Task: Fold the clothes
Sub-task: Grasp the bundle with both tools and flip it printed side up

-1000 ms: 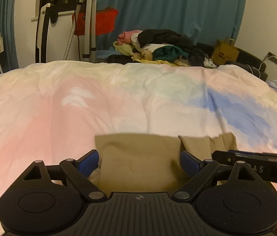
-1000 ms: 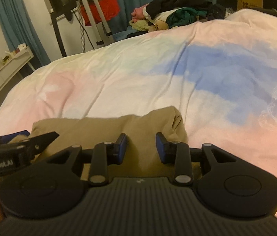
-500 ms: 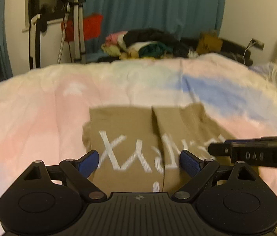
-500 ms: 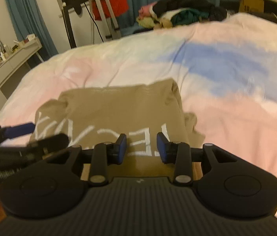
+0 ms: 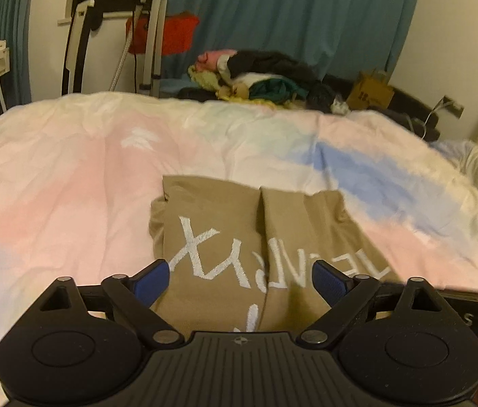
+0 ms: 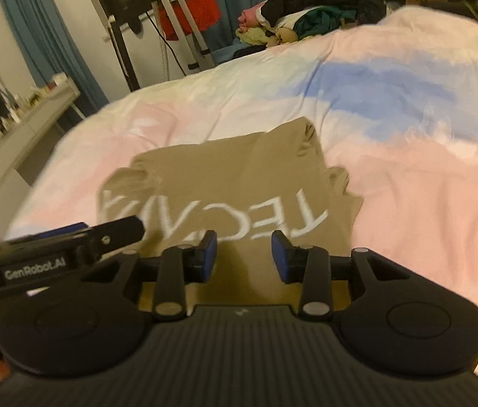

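Tan cloth, a folded shirt (image 5: pixel 239 237) with large white letters printed across it, lies flat on a bed (image 5: pixel 69 176) covered by a duvet in soft pink, white and blue patches. The shirt sits near the close edge of the bed, directly ahead of both cameras, its sides turned in so that a seam runs down the middle.

Seen from the left wrist, the left gripper (image 5: pixel 240 276) hovers over the near part of the shirt. Its blue-padded fingers (image 5: pixel 152 279) stand wide apart, one on each side of the lettering, and nothing is caught between them.

Seen from the right wrist, the right gripper (image 6: pixel 244 254) is also above the near edge of the shirt. Its fingers (image 6: pixel 209 252) have just been opening and now stand about half spread, with only air between them; the cloth lies below, not pinched. The left gripper shows in this view as a dark bar coming in from the left, beside the right one.

Beyond the far edge of the bed is a pile of clothes (image 5: pixel 259 74) in black, green, pink and yellow. Behind it hangs a teal curtain (image 5: pixel 306 17). A metal-legged stand (image 5: pixel 151 34) with something red beside it is at the back left, and a brown paper bag (image 5: pixel 371 90) is at the back right.
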A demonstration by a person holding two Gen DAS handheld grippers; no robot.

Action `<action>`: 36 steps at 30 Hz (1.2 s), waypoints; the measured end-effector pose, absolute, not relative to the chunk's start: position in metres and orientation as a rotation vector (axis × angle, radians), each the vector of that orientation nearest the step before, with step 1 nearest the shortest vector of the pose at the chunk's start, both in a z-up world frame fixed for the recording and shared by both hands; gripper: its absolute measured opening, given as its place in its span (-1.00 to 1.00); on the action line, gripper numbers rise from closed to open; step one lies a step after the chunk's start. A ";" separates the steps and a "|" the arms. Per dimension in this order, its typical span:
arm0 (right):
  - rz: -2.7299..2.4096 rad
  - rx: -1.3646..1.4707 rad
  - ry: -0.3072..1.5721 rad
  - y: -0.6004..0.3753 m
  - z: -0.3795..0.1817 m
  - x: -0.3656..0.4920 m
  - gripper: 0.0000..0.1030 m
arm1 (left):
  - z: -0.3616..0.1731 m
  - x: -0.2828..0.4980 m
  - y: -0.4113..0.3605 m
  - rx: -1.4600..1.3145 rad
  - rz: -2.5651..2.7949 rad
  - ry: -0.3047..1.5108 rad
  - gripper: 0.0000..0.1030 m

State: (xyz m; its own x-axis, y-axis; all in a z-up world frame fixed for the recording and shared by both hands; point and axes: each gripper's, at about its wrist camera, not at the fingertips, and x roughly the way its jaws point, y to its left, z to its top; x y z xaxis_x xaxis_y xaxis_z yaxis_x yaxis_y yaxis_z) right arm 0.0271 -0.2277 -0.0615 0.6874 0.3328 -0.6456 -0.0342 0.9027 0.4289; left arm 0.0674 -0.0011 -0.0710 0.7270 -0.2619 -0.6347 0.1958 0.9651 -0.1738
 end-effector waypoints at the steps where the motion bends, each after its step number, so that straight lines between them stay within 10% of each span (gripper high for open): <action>1: 0.228 0.469 0.798 -0.232 -0.062 0.024 0.22 | -0.068 0.063 0.002 -0.116 -0.255 0.705 0.88; 4: 0.292 0.741 0.839 -0.251 -0.073 0.016 0.64 | -0.061 0.056 0.017 -0.216 -0.273 0.702 0.90; 15: 0.133 1.409 0.969 -0.285 -0.161 0.020 0.61 | -0.080 0.074 0.035 -0.600 -0.487 0.838 0.94; 25: 0.071 1.420 0.875 -0.286 -0.154 0.023 -0.39 | -0.137 0.091 0.013 -0.923 -0.686 1.095 0.97; 36: 0.172 1.474 0.756 -0.299 -0.134 0.011 -0.49 | -0.166 0.108 0.035 -1.072 -0.484 1.057 0.68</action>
State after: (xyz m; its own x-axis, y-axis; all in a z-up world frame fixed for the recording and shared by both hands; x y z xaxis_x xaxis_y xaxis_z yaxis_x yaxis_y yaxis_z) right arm 0.0111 -0.2990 -0.1344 0.7627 0.5426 -0.3521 0.3374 0.1307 0.9323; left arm 0.1082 0.0347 -0.1663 0.4538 -0.7638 -0.4590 -0.1519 0.4412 -0.8844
